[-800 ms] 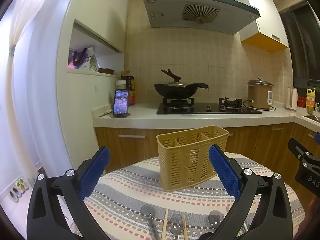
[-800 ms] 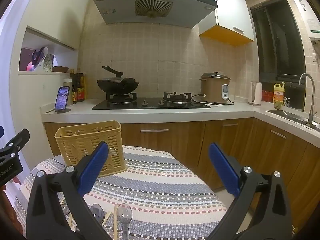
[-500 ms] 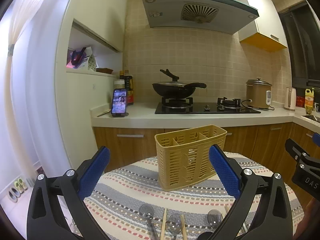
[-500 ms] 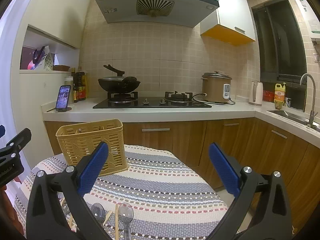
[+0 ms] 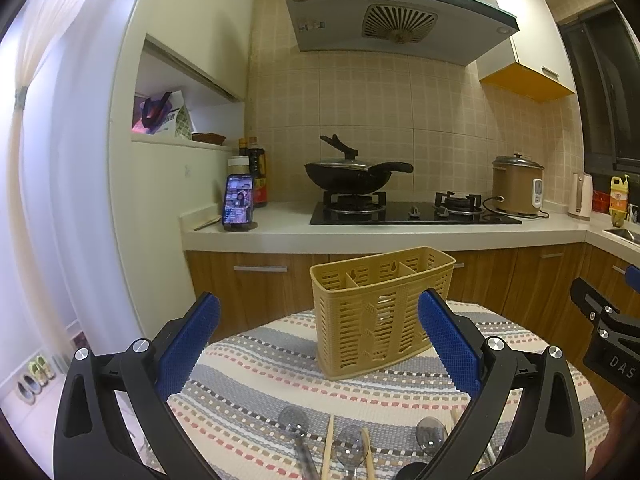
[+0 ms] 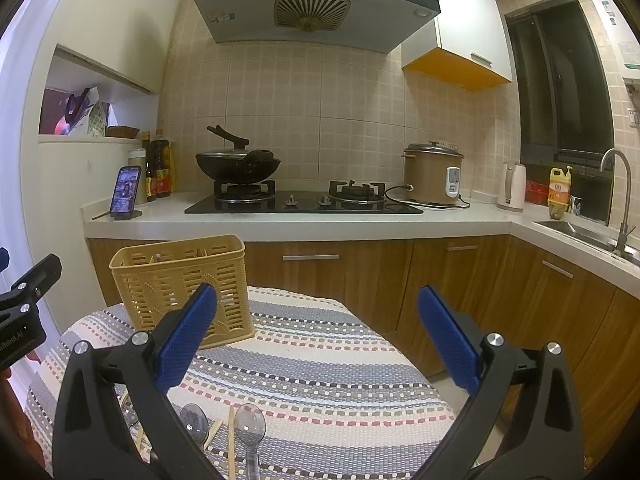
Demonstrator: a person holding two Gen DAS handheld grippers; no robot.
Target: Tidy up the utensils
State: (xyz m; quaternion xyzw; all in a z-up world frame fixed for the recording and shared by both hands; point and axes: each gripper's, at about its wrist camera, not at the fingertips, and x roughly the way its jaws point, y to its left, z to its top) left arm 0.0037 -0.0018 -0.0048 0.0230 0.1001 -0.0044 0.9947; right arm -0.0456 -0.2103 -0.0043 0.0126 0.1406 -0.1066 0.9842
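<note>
Left gripper point(image 5: 318, 338) spread wide, blue pads point(image 5: 188, 344) apart, holding nothing, raised above the near edge of the desk point(image 5: 256, 376) with its striped cloth. Directly ahead between the pads, the yellow slotted utensil basket point(image 5: 380, 312), upright on the cloth, divided into compartments, contents not discernible from this side. Nearer than the basket, at the bottom of the left view, clear spoons point(image 5: 352, 446) lying flat with wooden chopsticks point(image 5: 329, 444) alongside and between them, handles running out of frame. Right gripper point(image 6: 318, 336) likewise released and bare, pads point(image 6: 448, 340) well apart, hovering right of the basket point(image 6: 180, 280), which sits left of centre in that view, partly behind the left pad. Below, nearer than the basket, two clear spoons point(image 6: 250, 424) and chopsticks point(image 6: 231, 440) on the cloth. Beyond the basket, a kitchen worktop with a phone point(image 5: 239, 204) propped on a stand, a black wok point(image 5: 352, 174) on the hob, a rice cooker point(image 6: 434, 174), a white kettle point(image 6: 514, 186) and a sink tap point(image 6: 620, 196) far to the right.
</note>
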